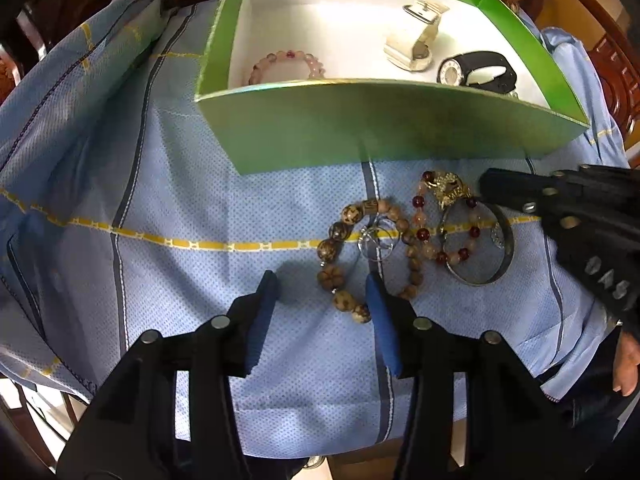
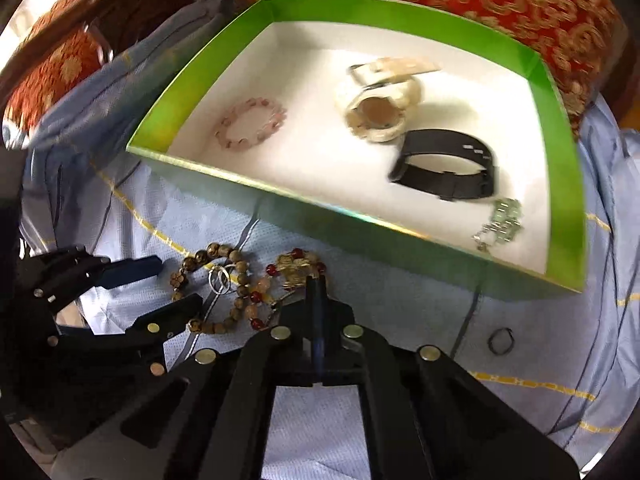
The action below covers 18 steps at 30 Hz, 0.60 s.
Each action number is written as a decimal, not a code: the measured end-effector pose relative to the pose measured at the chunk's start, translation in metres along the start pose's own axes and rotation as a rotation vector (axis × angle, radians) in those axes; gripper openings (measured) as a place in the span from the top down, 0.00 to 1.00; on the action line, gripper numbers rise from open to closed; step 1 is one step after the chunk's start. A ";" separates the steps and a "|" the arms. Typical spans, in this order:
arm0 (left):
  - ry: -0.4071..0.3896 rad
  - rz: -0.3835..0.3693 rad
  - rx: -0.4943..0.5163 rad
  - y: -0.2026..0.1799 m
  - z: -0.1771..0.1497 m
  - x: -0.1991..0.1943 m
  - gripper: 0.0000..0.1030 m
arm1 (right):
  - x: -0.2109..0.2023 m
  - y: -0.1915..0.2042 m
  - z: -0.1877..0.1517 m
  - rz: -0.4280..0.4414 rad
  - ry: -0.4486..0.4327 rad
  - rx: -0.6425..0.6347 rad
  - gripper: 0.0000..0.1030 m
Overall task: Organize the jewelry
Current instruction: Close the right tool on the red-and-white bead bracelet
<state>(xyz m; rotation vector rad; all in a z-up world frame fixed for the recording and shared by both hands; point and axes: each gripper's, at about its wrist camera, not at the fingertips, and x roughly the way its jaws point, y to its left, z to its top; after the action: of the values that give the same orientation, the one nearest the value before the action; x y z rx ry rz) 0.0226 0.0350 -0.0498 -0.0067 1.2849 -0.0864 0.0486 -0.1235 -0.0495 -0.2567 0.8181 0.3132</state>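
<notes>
Just ahead of the left gripper [image 1: 322, 288]: wooden bead bracelet [image 1: 368, 258] on the blue cloth [image 1: 180, 280], with a pair of silver rings [image 1: 376, 240] lying inside its loop.
Left gripper state: spread wide; its right finger sits at the near beads, the left one over bare cloth. Looks lined up to pinch that bracelet's near edge, I'd guess.
Right gripper [image 2: 316, 292]: fingers pressed together, tip at the gold charm of the red-and-pink bead bracelet [image 1: 444, 220]. Can't tell whether it's actually pinching anything.
Beside that bracelet: dark metal bangle [image 1: 486, 248], overlapping it.
Beyond both grippers: green box [image 2: 224, 182], already holding a pink bead bracelet [image 2: 252, 122], white watch [image 2: 378, 108], black watch [image 2: 448, 168] and a silver chain [image 2: 498, 220], so roughly half sorted.
Off to the right gripper's right: small dark ring [image 2: 501, 341] alone on the cloth.
</notes>
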 end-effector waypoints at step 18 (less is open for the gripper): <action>-0.006 0.004 0.021 -0.013 0.004 0.000 0.49 | 0.003 0.007 0.000 0.013 0.016 0.004 0.85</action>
<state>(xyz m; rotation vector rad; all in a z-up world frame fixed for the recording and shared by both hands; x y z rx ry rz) 0.0254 0.0215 -0.0479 0.0134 1.2781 -0.0969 0.0480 -0.1169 -0.0525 -0.2499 0.8365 0.3221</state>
